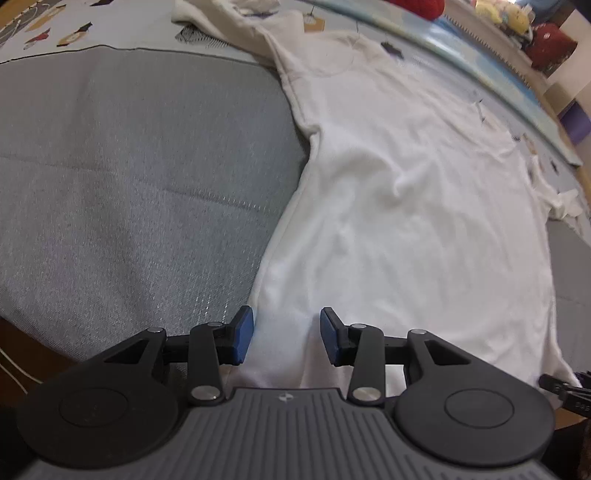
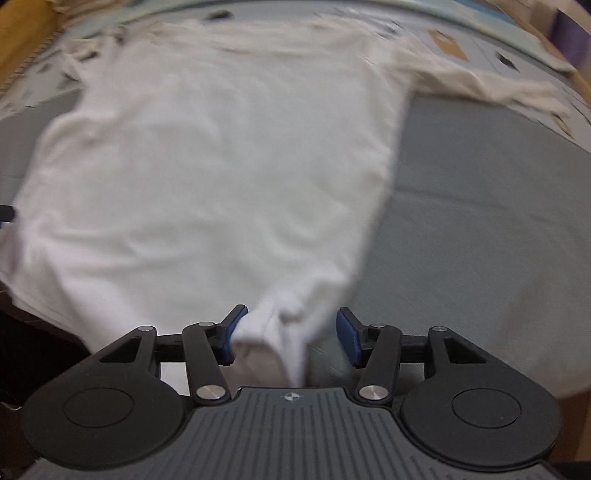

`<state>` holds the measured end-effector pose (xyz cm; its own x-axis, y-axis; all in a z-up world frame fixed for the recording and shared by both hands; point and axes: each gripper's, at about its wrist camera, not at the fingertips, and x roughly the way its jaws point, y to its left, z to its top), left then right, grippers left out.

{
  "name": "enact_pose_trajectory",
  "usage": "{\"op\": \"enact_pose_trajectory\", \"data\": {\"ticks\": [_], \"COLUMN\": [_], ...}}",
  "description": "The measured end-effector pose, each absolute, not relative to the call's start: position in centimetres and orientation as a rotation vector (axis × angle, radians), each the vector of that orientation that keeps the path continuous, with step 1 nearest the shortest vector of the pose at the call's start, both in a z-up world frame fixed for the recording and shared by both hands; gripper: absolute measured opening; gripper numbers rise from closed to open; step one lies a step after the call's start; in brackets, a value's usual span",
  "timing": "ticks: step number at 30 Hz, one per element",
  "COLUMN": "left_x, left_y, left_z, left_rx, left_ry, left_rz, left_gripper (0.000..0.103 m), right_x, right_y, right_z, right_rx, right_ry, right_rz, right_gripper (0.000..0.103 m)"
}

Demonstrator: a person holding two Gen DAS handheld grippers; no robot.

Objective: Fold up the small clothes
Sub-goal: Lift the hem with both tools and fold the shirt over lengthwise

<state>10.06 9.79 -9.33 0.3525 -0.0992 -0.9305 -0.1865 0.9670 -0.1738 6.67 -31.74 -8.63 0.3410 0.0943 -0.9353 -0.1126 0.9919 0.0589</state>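
Note:
A white T-shirt [image 1: 406, 206] lies spread flat on a grey mat [image 1: 129, 184], its neck end far from me. My left gripper [image 1: 286, 325] stands open over the shirt's near left corner. The hem runs between its blue pads [image 1: 243, 332], and neither pad presses on it. In the right wrist view the same shirt [image 2: 207, 177] is blurred. My right gripper [image 2: 291, 325] is open at the near right corner. A bunched fold of cloth [image 2: 273, 332] rests against its left pad, and the right pad [image 2: 347, 339] stands clear of it.
Another cream garment [image 1: 229, 22] lies crumpled beyond the shirt's far end on a patterned sheet [image 1: 55, 29]. Bare grey mat [image 2: 480, 221] lies to the right of the shirt. Red and yellow soft things [image 1: 506, 14] sit at the far right edge.

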Motion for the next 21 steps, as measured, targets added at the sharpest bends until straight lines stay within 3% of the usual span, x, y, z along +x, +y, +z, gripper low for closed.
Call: {"op": "enact_pose_trajectory", "data": {"ticks": [2, 7, 9, 10, 11, 12, 13, 21], "left_x": [10.3, 10.6, 10.7, 10.7, 10.6, 10.6, 10.5, 8.9], "left_y": [9.6, 9.5, 9.4, 9.3, 9.2, 9.1, 9.0, 8.1], "left_z": [-9.7, -9.9, -9.9, -9.9, -9.8, -9.8, -9.8, -9.7], "left_rx": [-0.256, -0.267, -0.265, -0.26, -0.253, -0.249, -0.244, -0.172], "left_ry": [1.234, 1.24, 1.239, 1.239, 1.236, 1.236, 1.237, 1.265], "left_rz": [0.066, 0.085, 0.09, 0.086, 0.076, 0.063, 0.053, -0.014], "left_gripper": [0.045, 0.048, 0.047, 0.045, 0.033, 0.017, 0.012, 0.007], "right_x": [6.0, 4.8, 4.6, 4.9, 5.0, 5.0, 5.1, 5.3], "right_y": [-33.1, -35.7, -36.1, -36.2, -36.3, -36.4, -36.6, -38.6], "right_z": [-8.8, -8.7, -8.6, -8.6, -8.5, -8.3, -8.1, -8.0], "right_rx": [0.005, 0.115, 0.145, 0.149, 0.152, 0.158, 0.167, 0.205], "right_ry": [1.226, 1.217, 1.21, 1.211, 1.208, 1.199, 1.187, 1.179], "right_rz": [0.123, 0.121, 0.117, 0.107, 0.099, 0.09, 0.077, -0.069], "right_gripper": [0.046, 0.043, 0.03, 0.024, 0.01, 0.006, 0.005, 0.004]}}
